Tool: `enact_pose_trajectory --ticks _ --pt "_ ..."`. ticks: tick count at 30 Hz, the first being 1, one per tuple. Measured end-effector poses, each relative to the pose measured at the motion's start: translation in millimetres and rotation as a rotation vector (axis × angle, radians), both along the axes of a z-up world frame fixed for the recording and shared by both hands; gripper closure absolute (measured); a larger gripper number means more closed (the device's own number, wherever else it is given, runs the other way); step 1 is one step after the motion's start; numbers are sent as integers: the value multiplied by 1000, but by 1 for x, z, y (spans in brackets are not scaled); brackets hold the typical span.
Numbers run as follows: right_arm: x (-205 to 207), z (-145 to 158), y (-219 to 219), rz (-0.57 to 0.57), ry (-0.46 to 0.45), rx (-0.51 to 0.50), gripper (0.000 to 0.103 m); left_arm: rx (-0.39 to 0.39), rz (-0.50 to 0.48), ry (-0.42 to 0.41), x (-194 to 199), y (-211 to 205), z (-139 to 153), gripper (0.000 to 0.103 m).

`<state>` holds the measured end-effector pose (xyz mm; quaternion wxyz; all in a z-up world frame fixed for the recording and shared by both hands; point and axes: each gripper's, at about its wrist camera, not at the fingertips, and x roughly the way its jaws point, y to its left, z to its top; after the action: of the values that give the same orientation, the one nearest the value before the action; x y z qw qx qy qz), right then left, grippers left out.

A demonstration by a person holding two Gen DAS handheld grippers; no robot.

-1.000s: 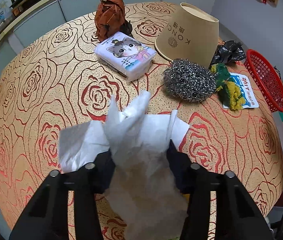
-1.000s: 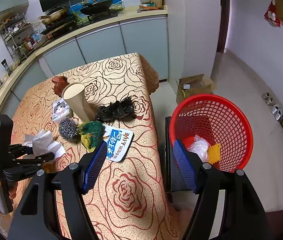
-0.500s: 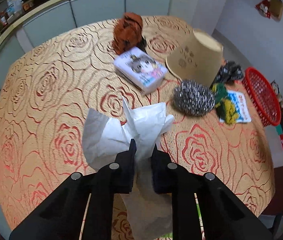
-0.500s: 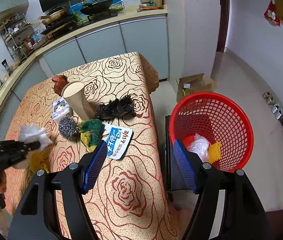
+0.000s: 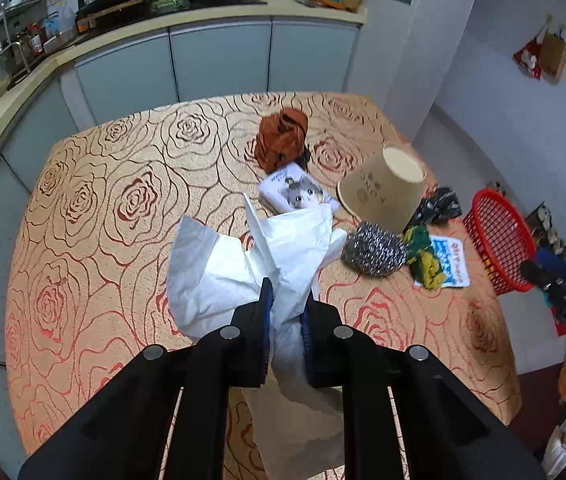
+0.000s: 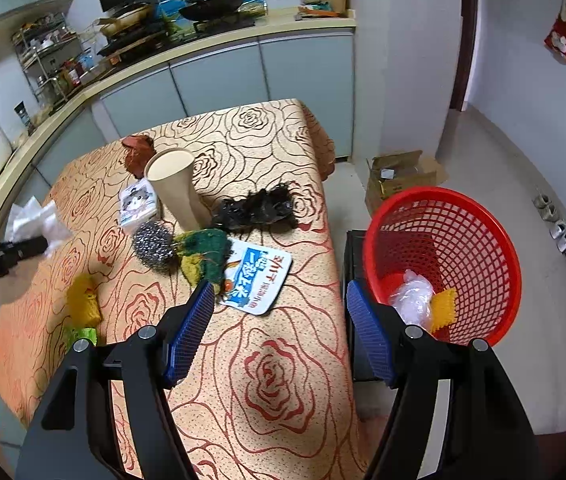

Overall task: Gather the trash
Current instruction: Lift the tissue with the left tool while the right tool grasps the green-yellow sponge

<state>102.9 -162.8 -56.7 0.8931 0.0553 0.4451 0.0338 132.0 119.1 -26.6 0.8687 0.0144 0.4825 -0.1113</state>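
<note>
My left gripper is shut on a crumpled white tissue and holds it raised above the rose-patterned table. The tissue and that gripper also show at the left of the right wrist view. My right gripper is open and empty over the table's near right edge, beside the red mesh basket. The basket holds a clear plastic wad and a yellow scrap. In the left wrist view the basket sits beyond the table's right side.
On the table: a brown crumpled wrapper, a cat-print tissue pack, an upturned paper cup, a steel scourer, black plastic, a green-yellow scrap, a blue-white packet, yellow and green wrappers. A cardboard box stands on the floor.
My left gripper closed on the tissue and lifted it up off the table, pulling back. A yellow wrapper shows where the tissue lay. The right gripper has stayed still and open.
</note>
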Motion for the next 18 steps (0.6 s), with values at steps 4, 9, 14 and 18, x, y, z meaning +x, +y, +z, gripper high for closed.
enact_pose_trajectory --ticks 4,9,14,18 --pt "2 -1 8 22 -1 -4 36 -20 9 -20 -2 7 10 91" --pt "7 -8 20 48 8 -14 36 -20 22 -43 -4 13 17 91" --pt "14 -19 33 76 25 -20 36 -3 43 -32 -3 16 9 91" --pt "21 -27 44 101 32 -34 36 -13 50 -20 -2 19 3 91"
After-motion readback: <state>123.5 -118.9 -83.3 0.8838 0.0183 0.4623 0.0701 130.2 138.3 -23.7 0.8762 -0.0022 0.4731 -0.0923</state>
